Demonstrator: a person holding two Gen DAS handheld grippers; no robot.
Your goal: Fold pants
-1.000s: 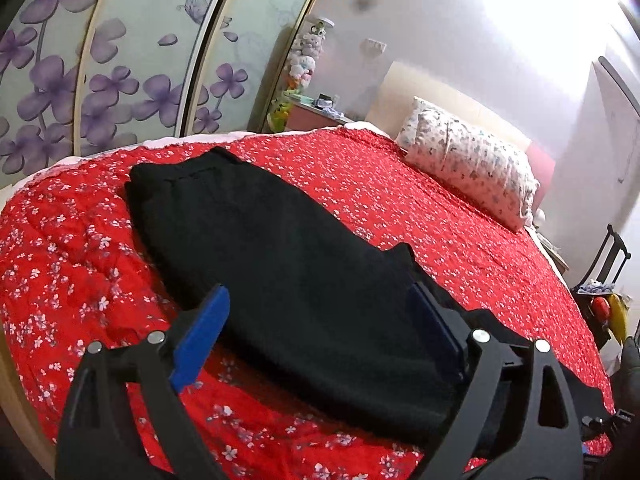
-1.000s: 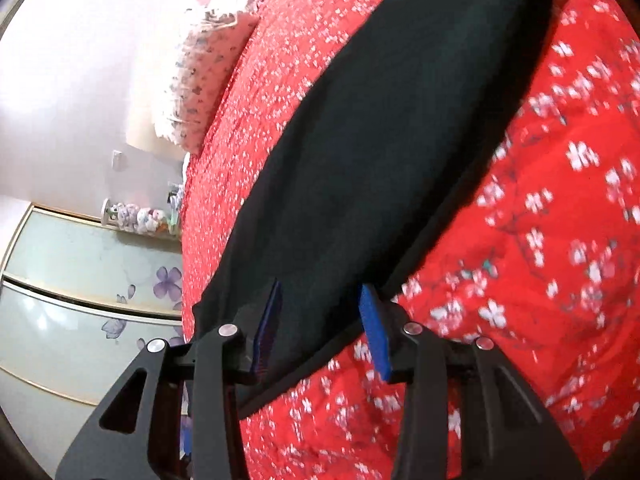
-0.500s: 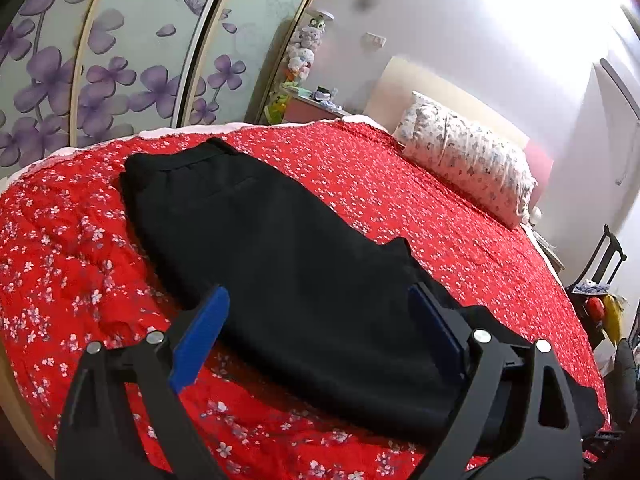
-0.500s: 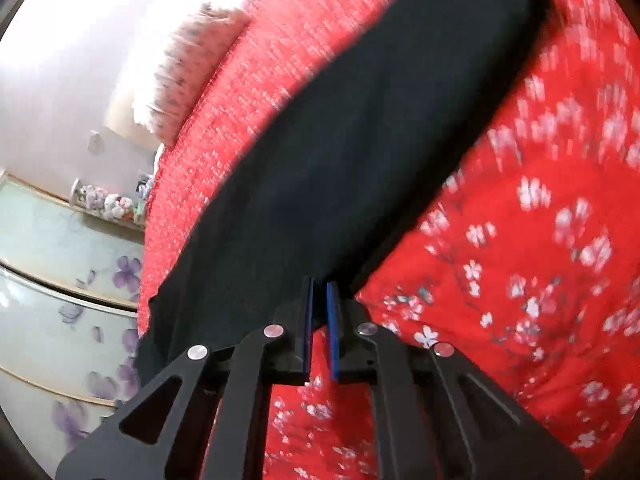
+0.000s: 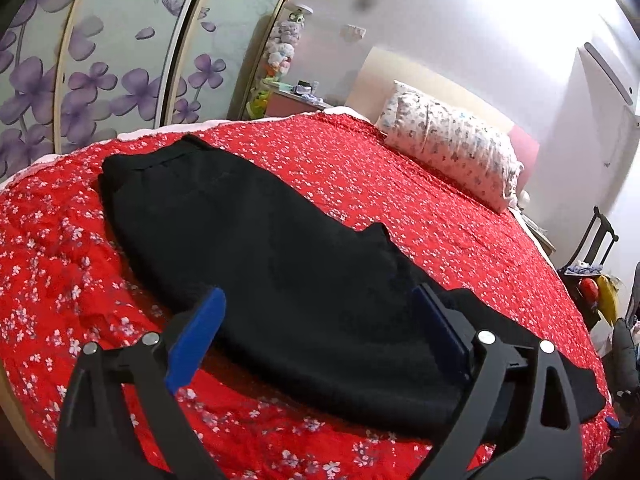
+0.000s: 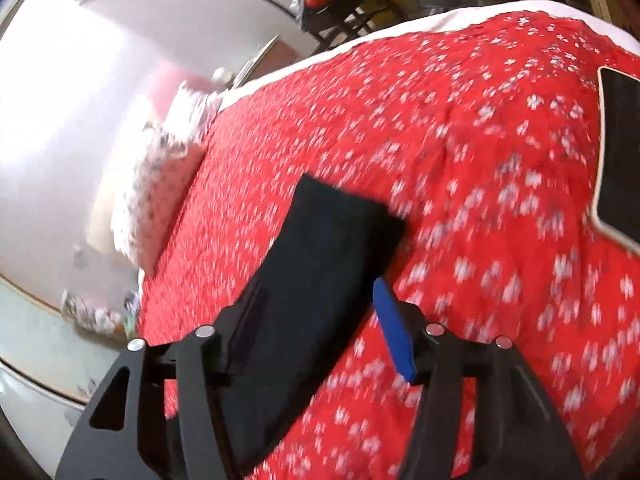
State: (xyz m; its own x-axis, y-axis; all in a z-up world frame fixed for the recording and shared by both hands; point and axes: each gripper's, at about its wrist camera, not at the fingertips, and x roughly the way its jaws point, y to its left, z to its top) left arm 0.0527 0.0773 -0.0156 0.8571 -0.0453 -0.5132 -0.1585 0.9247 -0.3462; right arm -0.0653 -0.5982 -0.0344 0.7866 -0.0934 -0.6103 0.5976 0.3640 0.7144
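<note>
From the left wrist, we see the black pants (image 5: pixel 256 240) spread lengthwise on the red flowered bed (image 5: pixel 420 184), waistband at the far left near the wardrobe doors (image 5: pixel 120 60), legs running toward the near right. Our left claw (image 5: pixel 320 332) hangs released above the mid-leg stretch, pads wide apart and nothing between them. To do this step well, we judge it should stay low and steady here, ready to pin or lift the cloth so the fold line stays straight. A floral pillow (image 5: pixel 452 148) lies at the far right, well apart from the pants.

From the right wrist, the picture is blurred. Our right claw (image 6: pixel 320 320) has just been opening; its pads stand apart, with the hem end of the pants (image 6: pixel 332 232) lying between and beyond them, not pinched as far as we can tell. We think the next grip should take both leg layers together at the hem corner, so nothing trails when it is carried over. A dark tablet (image 6: pixel 620 152) lies on the bed at the far right, clear of the cloth.

We see no container anywhere on the bed.
</note>
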